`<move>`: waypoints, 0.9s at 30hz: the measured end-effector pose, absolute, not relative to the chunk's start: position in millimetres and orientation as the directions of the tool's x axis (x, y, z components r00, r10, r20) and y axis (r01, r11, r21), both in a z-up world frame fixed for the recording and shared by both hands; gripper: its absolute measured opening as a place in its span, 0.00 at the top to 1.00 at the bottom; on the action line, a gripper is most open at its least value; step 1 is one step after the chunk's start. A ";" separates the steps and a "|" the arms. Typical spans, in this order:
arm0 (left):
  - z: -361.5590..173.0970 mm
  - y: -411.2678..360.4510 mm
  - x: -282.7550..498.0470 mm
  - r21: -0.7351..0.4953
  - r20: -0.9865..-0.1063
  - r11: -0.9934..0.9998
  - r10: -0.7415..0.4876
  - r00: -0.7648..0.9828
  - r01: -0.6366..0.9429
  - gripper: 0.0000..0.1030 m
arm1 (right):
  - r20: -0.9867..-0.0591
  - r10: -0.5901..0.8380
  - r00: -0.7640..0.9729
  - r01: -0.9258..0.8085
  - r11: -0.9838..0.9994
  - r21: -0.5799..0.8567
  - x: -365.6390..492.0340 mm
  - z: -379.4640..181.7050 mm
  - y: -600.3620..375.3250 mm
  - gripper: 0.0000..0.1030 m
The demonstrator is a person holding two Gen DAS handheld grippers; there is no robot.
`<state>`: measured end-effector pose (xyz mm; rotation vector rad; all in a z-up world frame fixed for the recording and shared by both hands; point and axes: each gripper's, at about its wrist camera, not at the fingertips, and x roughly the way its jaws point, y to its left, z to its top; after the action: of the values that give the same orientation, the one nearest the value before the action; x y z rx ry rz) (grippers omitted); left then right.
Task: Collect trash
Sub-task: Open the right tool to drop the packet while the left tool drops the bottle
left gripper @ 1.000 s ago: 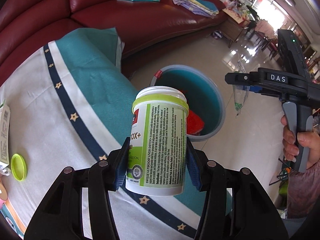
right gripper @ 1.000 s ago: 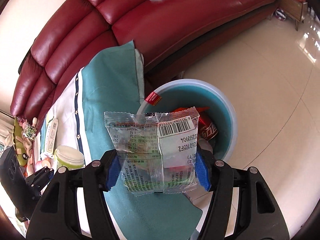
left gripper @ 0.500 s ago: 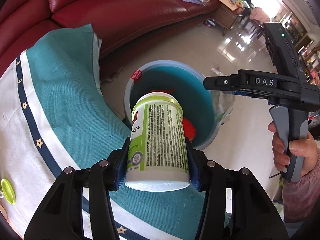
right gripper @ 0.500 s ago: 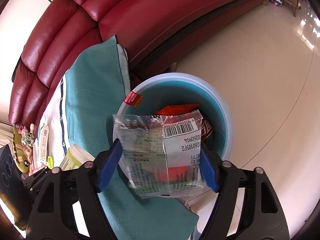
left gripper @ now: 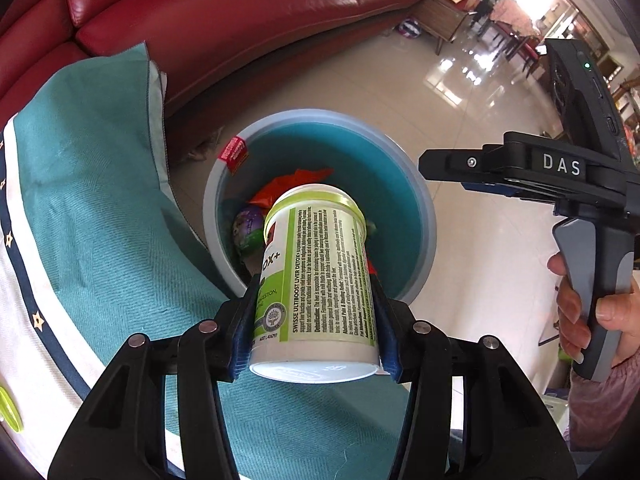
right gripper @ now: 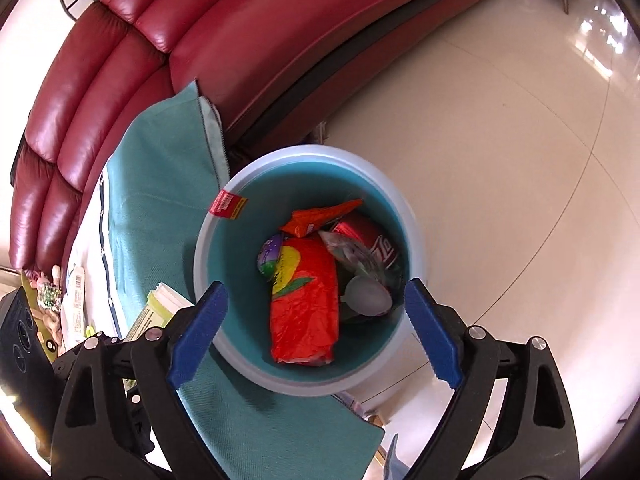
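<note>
Nearest in the left wrist view: left gripper [left gripper: 316,320] clamped on a white and green supplement jar [left gripper: 318,280], blue pads pressed to both sides, jar tilted with its flat end toward the camera. Jar label only partly readable; the far end partly cut by glare. Held over the near rim of the blue bin [left gripper: 424,216], hiding much of the bin's contents from this view. Just beyond, glimpsed past the jar: an orange wrapper [left gripper: 296,184] and a purple and green packet [left gripper: 250,228], both mostly covered. To the right, the right gripper's body marked "DAS" gripped by a hand [left gripper: 592,316], its fingers out of this view.

In the right wrist view: right gripper [right gripper: 316,332] spread wide, blue pads [right gripper: 198,332] well apart with nothing between them, hovering directly over the bin. Below, inside the bin: a large red bag [right gripper: 304,300], a clear plastic packet [right gripper: 360,260] lying on a red can [right gripper: 372,244], print too crumpled to read. At left edge, only a sliver of the jar and left gripper visible.

Beside the bin, a teal cloth [right gripper: 160,200] draped over the table edge, touching the rim. Farthest: a red leather sofa [right gripper: 240,40] and glossy tile floor [right gripper: 500,140].
</note>
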<state>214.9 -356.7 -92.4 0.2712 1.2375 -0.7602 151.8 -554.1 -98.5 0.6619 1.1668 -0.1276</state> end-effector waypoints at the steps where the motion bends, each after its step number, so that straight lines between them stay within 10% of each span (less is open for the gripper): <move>1: -93.4 -360.2 215.2 -0.209 -0.920 0.726 -0.373 0.120 0.655 0.50 | -0.880 0.239 0.411 0.431 0.800 0.419 150.2 -98.1 -556.3 0.16; 8: -97.2 -380.7 214.8 -0.207 -0.921 0.720 -0.371 0.115 0.662 0.49 | -0.879 0.235 0.416 0.449 0.787 0.423 143.0 -93.8 -564.4 0.13; 15: -92.5 -379.4 214.9 -0.172 -0.923 0.739 -0.352 0.155 0.652 0.12 | -0.882 0.227 0.414 0.472 0.775 0.421 140.1 -92.9 -567.6 0.13; 27: -88.0 -358.3 209.7 -0.184 -0.924 0.754 -0.351 0.150 0.631 0.11 | -0.894 0.226 0.387 0.464 0.790 0.400 137.9 -91.0 -553.4 0.13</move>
<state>209.7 -358.3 -88.0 0.2714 1.2326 -0.7174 137.9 -553.4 -91.0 0.6818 1.1881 -0.1673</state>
